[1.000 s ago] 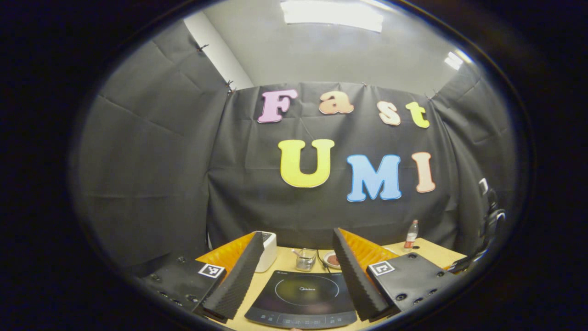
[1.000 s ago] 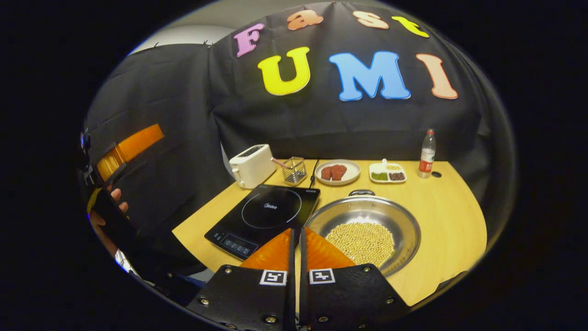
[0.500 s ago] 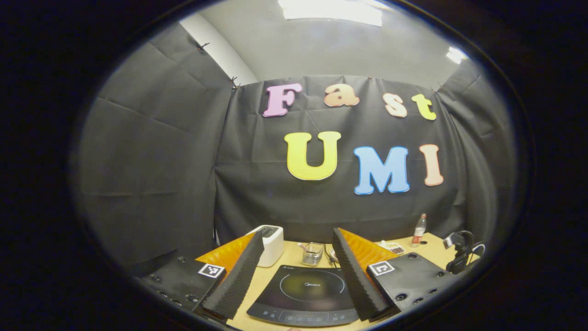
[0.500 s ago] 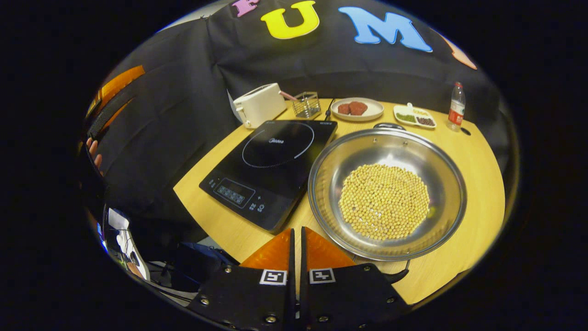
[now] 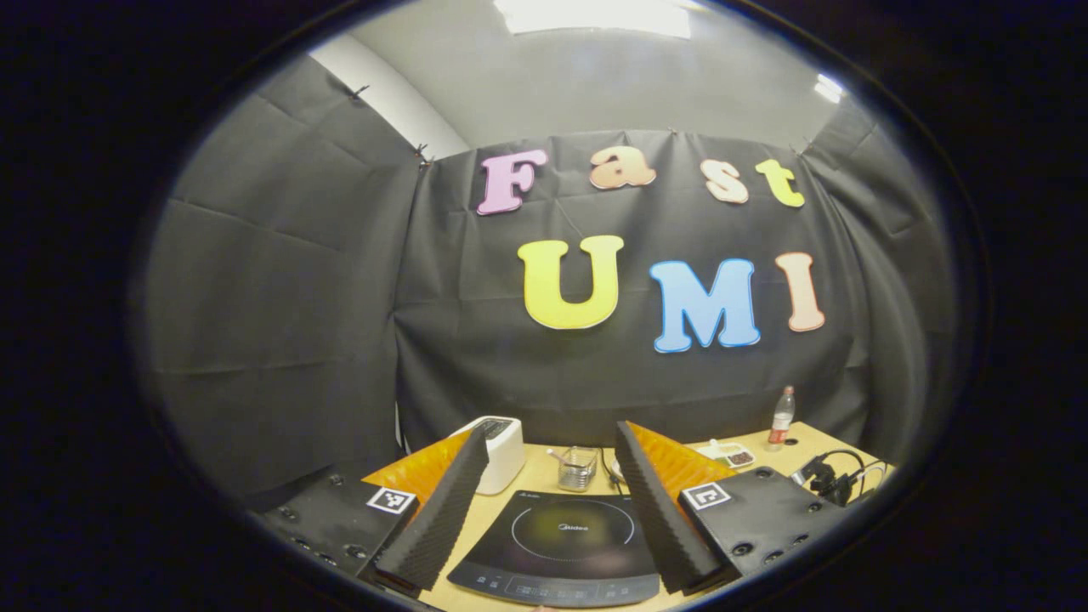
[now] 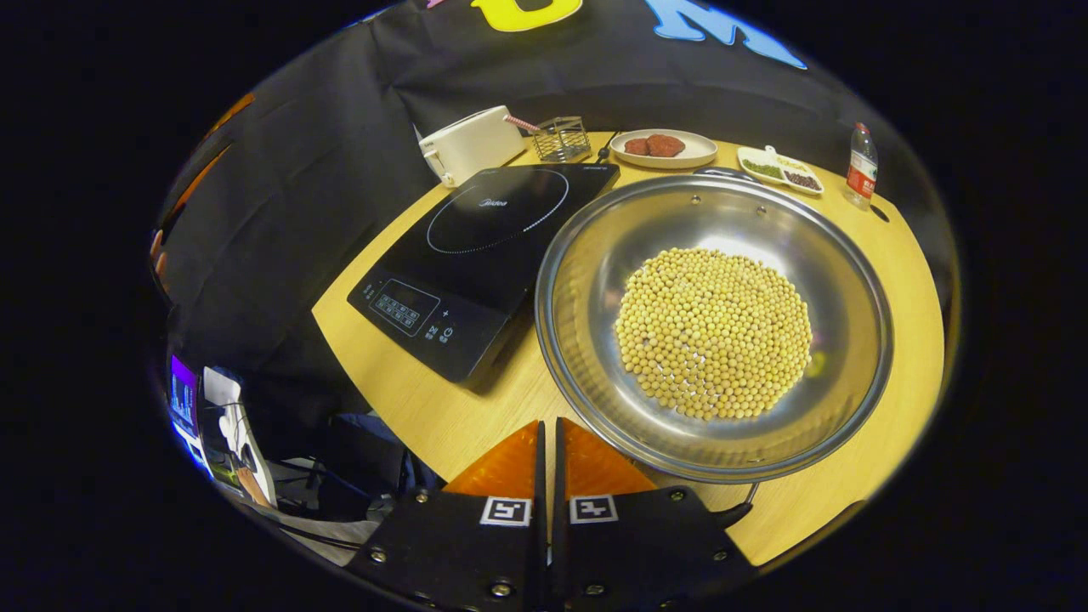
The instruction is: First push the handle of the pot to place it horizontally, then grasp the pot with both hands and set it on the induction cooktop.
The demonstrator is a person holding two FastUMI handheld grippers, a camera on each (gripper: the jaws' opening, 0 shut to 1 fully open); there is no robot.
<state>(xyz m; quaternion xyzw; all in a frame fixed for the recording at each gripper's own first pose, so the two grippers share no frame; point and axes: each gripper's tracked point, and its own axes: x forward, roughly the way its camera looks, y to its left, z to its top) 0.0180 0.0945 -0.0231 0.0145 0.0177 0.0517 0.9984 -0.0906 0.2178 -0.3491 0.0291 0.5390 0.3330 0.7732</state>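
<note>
Steel pot (image 6: 714, 327) w/ loose beans: heavy, slick, spill-prone; grip rim handles. Right hand-held gripper (image 6: 548, 429) closed, empty; left hand-held gripper (image 5: 552, 450) wide open, empty.

Shiny steel pot (image 6: 586, 280), glossy glass cooktop (image 6: 476, 246), matt wood-look table (image 6: 884, 323)

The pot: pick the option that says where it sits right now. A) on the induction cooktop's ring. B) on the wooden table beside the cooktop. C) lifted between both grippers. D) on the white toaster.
B. In the right gripper view the pot, holding pale beans, rests on the table next to the induction cooktop, whose ring is bare; the right gripper has its fingers together just short of the rim.
</note>
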